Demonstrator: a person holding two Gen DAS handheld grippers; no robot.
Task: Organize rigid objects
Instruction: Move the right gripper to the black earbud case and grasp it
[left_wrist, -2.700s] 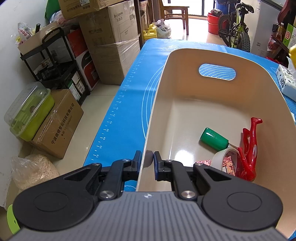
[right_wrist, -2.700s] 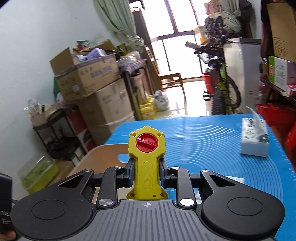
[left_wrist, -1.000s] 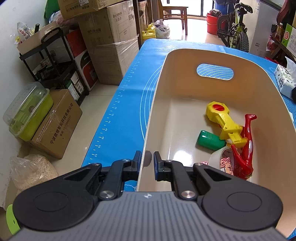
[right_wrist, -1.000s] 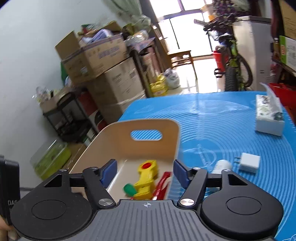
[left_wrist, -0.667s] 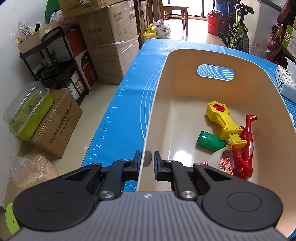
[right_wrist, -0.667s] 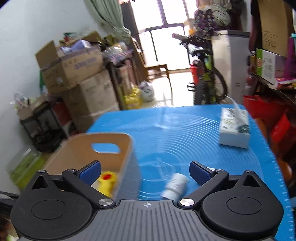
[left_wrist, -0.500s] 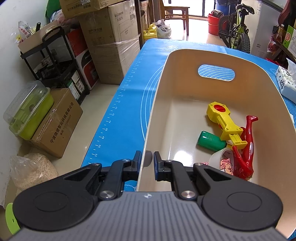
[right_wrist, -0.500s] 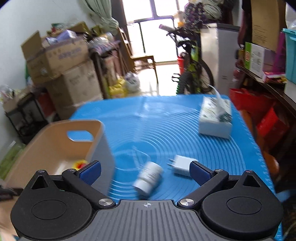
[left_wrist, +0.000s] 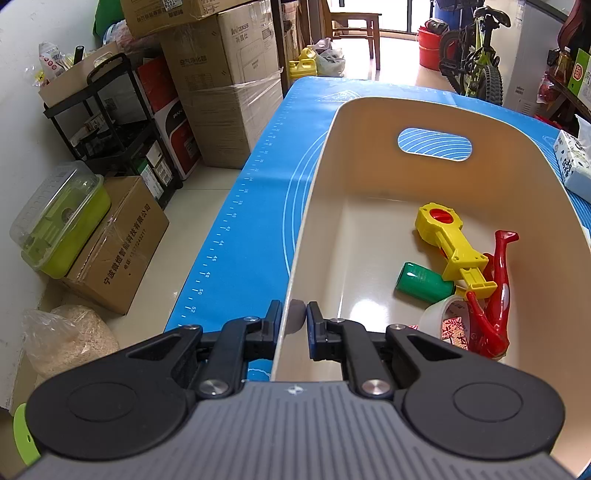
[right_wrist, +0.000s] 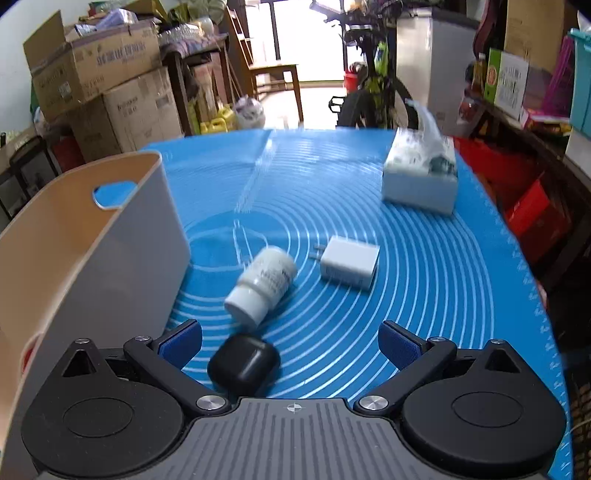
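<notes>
The bin's (left_wrist: 317, 206) near rim was pinched by the left gripper (left_wrist: 294, 320), with a yellow toy (left_wrist: 448, 247), green cap (left_wrist: 421, 282) and red clip (left_wrist: 496, 291) already dropped inside. The right gripper (right_wrist: 290, 345) was held wide open over the blue mat (right_wrist: 424, 280), where a black case (right_wrist: 242, 363), white bottle (right_wrist: 264, 282) and charger (right_wrist: 351, 262) were left lying right beside the bin.

Left wrist view close above bin (left_wrist: 314, 206) rim, looking down inside, right wrist view low over blue mat (right_wrist: 424, 280), bin (right_wrist: 122, 236) shared.

Stacked cardboard boxes (left_wrist: 221, 74), black shelf (left_wrist: 110, 122), bicycle (left_wrist: 476, 51), tiled floor (left_wrist: 177, 236).
</notes>
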